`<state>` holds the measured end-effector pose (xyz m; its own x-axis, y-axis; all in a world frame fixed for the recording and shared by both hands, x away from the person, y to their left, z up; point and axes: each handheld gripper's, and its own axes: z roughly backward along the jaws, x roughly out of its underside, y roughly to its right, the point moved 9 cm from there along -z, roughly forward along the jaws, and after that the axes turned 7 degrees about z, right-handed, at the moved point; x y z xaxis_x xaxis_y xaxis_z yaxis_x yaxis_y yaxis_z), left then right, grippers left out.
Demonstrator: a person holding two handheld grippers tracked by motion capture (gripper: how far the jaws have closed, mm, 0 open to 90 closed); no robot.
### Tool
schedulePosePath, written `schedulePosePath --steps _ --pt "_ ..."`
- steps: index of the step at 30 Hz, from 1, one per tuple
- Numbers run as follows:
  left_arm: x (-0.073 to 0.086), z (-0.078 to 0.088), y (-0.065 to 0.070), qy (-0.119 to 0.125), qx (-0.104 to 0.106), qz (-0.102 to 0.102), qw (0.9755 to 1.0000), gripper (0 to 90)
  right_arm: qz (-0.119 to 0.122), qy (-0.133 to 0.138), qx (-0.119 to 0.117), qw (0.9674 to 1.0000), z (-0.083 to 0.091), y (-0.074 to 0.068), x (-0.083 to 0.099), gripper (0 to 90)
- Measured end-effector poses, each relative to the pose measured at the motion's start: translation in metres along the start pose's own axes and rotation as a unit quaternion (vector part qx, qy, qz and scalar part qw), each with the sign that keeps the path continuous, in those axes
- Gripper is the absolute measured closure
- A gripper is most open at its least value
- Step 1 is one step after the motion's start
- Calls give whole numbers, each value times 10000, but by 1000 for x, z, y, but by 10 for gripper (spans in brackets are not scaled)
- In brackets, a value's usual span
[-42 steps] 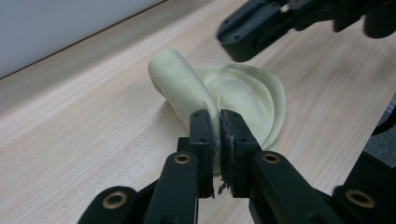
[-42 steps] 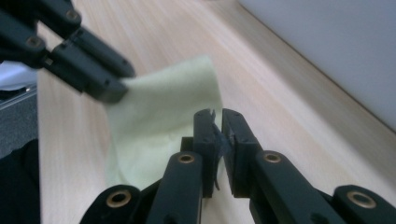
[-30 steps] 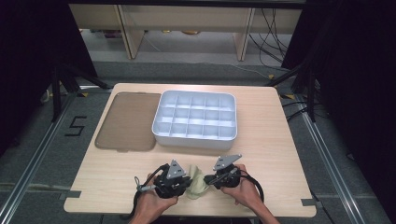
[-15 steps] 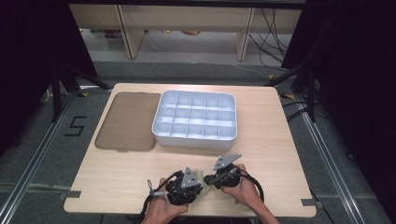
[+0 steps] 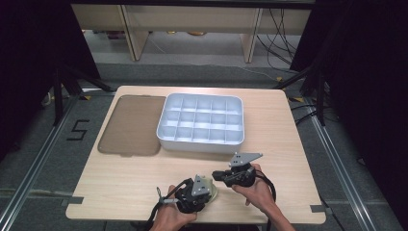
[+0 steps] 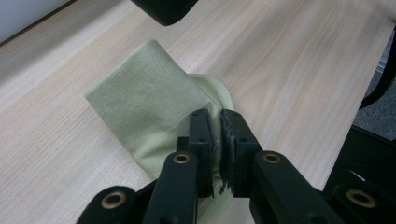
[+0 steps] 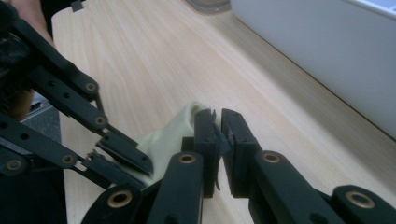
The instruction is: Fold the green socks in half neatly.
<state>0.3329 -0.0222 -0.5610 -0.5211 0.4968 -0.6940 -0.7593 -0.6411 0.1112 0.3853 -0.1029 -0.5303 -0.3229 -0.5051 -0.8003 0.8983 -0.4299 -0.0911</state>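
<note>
Early stage by the look of it: pale green cloth (image 6: 149,107) is pinched at the table's (image 5: 288,144) near edge by the left gripper (image 6: 215,135), right gripper (image 7: 217,135) clenched on nothing visible, compartment tray (image 5: 201,122) unfilled, lid (image 5: 130,125) laid beside it.

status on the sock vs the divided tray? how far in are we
Early. Done: the brown flat lid lies on the table beside the white divided tray, whose visible compartments look empty. In hand: the left gripper is shut on an edge of the pale yellow-green sock near the table's front edge; the right gripper is shut beside it, grip unclear. Left: likely folding and placing.
</note>
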Motion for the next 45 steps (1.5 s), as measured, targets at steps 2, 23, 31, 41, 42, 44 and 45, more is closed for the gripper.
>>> schedulePosePath --steps 2,23,31,41,42,44,45 --pt "1 1 -1 -42 -44 -37 10000 830 -70 39 -109 9999 -1 -5 -3 851" --pt "0 0 0 42 44 44 10000 798 130 -494 -226 9984 -33 -10 13 858" --pt "-10 18 1 282 448 268 9982 748 183 -461 -193 9986 -34 -9 14 859" --pt "-5 24 -4 176 405 403 9982 800 221 -473 -170 9985 -33 -9 14 859" --pt "-3 21 -1 145 445 477 9978 806 160 -500 -204 9984 -33 -11 14 859" --pt "1 15 2 50 468 418 9980 813 173 -498 -199 9984 -33 -11 14 859" --pt "3 12 1 -13 429 344 9985 815 223 -485 -191 9984 -33 -10 14 859"
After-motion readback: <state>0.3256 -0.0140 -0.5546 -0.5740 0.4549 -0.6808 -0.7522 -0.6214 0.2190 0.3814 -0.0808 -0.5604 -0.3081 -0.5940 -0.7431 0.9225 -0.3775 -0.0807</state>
